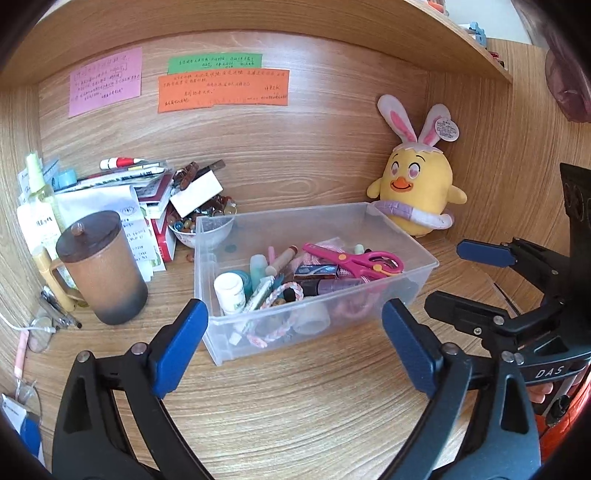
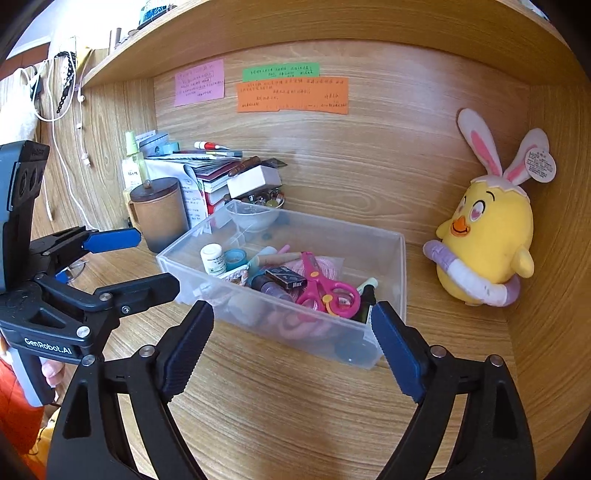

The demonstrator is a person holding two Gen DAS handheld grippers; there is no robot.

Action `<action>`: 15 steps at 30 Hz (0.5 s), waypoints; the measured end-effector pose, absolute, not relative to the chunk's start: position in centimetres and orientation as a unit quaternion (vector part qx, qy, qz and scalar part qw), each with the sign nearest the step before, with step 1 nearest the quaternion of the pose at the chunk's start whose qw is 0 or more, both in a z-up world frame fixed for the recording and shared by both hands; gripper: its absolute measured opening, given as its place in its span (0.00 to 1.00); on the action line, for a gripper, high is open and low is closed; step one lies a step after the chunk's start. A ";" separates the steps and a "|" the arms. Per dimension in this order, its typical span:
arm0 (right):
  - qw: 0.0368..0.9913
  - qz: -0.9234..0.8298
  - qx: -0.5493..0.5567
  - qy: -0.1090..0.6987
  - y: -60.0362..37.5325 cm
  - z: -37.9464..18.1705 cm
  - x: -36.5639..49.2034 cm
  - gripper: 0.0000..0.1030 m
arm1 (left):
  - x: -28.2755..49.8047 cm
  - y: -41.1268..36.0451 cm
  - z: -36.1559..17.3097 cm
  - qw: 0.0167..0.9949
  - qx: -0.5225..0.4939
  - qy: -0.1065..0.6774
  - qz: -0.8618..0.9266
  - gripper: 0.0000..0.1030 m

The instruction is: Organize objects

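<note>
We see both views evenly and brightly lit by soft, daylight-like light, with no harsh shadows on the desk [image 1: 295, 398]. The brightest patch sits at the upper left of the right wrist view, where the white wall [image 2: 62, 26] washes out. The clear plastic box [image 1: 424, 260] shows faint pale reflections along its walls. Fisheye distortion bows the shelf [image 2: 332, 22] and back panel, and dark vignetting fills the corners. Focus is sharp at centre; the notes' handwriting is too small to read.
</note>
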State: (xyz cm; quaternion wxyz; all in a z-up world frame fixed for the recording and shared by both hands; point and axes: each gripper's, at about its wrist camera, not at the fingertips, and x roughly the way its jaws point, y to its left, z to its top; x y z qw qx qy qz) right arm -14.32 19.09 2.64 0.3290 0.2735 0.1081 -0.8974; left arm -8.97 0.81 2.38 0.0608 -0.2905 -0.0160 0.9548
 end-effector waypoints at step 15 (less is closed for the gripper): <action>0.323 -0.896 0.292 0.093 19.6 1.2 -14.3 0.83 | -8.7 0.9 1.1 0.062 -0.300 -0.023 0.952 0.94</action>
